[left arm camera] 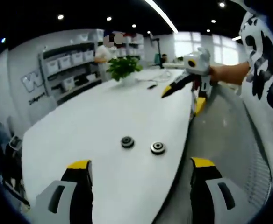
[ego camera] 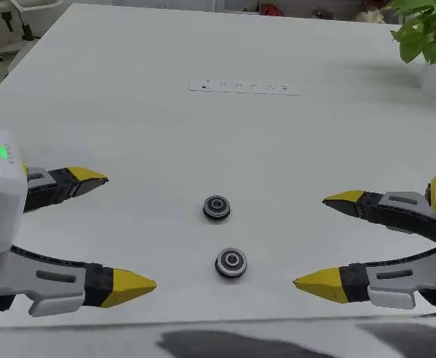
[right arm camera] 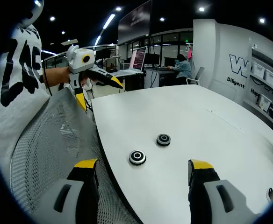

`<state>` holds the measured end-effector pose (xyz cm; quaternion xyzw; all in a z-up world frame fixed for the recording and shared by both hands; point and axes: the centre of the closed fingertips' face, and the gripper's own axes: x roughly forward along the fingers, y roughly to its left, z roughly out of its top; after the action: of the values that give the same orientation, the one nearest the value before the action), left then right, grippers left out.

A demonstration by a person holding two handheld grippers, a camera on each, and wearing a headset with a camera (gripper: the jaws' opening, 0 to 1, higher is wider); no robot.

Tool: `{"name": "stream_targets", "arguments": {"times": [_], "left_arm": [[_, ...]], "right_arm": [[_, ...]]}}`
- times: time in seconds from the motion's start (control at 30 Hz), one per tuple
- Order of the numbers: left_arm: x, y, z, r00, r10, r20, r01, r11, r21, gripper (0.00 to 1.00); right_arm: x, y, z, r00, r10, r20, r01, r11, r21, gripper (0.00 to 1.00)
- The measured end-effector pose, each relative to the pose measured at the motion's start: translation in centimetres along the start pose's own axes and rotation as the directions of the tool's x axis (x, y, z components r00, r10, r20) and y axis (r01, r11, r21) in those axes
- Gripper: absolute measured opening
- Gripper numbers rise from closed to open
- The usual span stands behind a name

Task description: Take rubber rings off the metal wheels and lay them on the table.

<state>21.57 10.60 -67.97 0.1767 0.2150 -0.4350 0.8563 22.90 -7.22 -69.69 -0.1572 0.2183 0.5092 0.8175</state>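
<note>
Left tool [ego camera: 130,231], right tool [ego camera: 309,241] gape; wheels [ego camera: 216,208] [ego camera: 231,262] between.

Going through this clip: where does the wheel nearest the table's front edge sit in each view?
Head view: near wheel at low centre, the lower of the pair.
Left gripper view: right one of the pair, closest to the table edge.
Right gripper view: left one of the pair, closest to the edge.
Shared landmark: far wheel beside it.
</note>
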Motion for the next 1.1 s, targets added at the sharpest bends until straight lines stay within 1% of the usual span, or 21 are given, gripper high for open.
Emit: {"name": "stream_targets", "arguments": {"times": [0.4, 0.73, 1.0, 1.1], "left_arm": [[0.3, 0.6, 0.1, 0.9999, -0.01, 0.007, 0.01, 1.0, 0.002, 0.85], [0.7, 1.2, 0.0, 0.9996, -0.021, 0.019, 0.021, 1.0, -0.004, 0.84], [1.0, 1.2, -0.2, 0.9994, -0.031, 0.015, 0.031, 0.999, -0.006, 0.84], [0.9, 1.2, -0.2, 0.9994, -0.031, 0.016, 0.031, 0.999, -0.005, 0.84]], "right_arm": [[0.3, 0.0, 0.1, 1.0, 0.002, -0.008, -0.002, 1.0, -0.004, 0.7], [0.4, -0.4, 0.0, 0.9998, 0.001, -0.022, -0.001, 1.0, -0.008, 0.7], [0.7, -0.6, -0.3, 0.9996, 0.006, -0.026, -0.006, 1.0, -0.002, 0.7], [0.7, -0.5, -0.1, 0.9997, 0.009, -0.021, -0.009, 1.0, -0.005, 0.69]]}}
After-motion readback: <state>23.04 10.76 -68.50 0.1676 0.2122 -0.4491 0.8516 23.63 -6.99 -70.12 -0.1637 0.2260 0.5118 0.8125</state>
